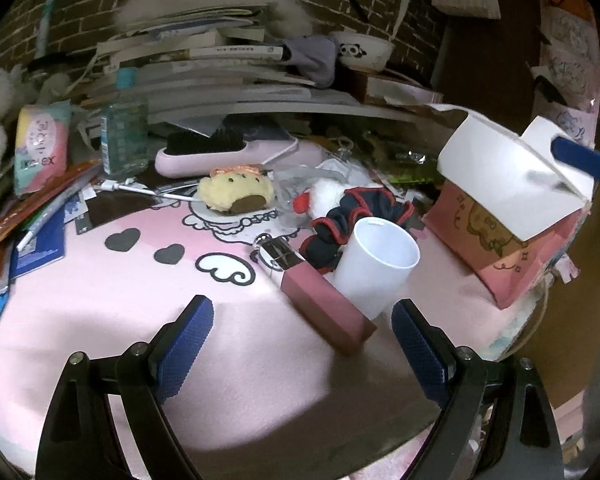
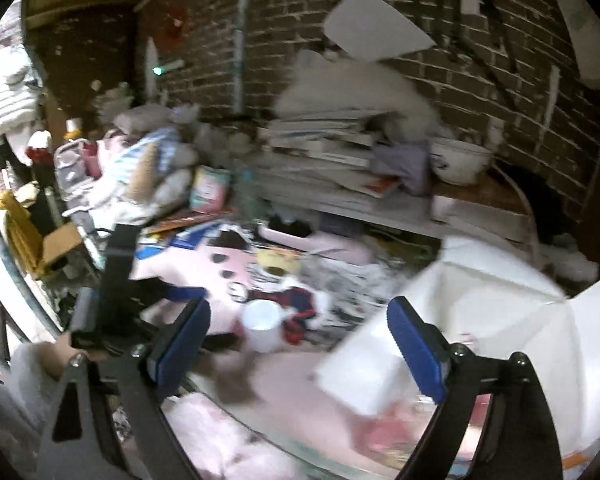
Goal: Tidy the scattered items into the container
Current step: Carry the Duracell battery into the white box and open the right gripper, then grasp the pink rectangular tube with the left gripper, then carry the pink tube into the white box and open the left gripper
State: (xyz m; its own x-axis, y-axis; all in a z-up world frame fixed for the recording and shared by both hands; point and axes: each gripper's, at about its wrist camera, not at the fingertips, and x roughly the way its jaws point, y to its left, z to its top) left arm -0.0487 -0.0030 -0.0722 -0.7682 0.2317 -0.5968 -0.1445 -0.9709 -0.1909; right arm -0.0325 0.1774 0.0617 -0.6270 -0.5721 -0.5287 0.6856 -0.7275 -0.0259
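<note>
The left gripper [image 1: 302, 344] hangs low over the pink cartoon-printed desk mat [image 1: 100, 300] with its blue-padded jaws spread wide and nothing between the pads, and straight ahead of it lies the dusty-pink rectangular lipstick box [image 1: 328, 312], the nearest loose item. Its long axis runs on a diagonal, from the shiny silver-and-pink lipstick tube [image 1: 274, 254] at its far end down toward the right-hand finger, so the box sits skewed across the open gap, not square to it; my read is that a roll of the wrist would be called for before a clean pinch across its narrow sides. Just beside it, touching or nearly so, stands the white plastic cup [image 1: 374, 264], upright and mouth open, with the navy-and-red cloth bundle [image 1: 356, 220] slumped behind and the small yellow plush chick [image 1: 234, 196] farther back. Moving right, the container, a pink illustrated cardboard box with white flaps [image 1: 500, 216] standing open, sits at the right edge of the mat, well apart from the left fingers. The right gripper [image 2: 300, 344] hovers by that box, jaws wide and empty in the blurred right wrist view, one blue finger crossing the white flap [image 2: 480, 280]. So the left hand is plainly nearer the lipstick box, the right nearer the container. The pink box looks rigid, smooth, light and sharp-edged; it could slide on the mat if nudged.
</note>
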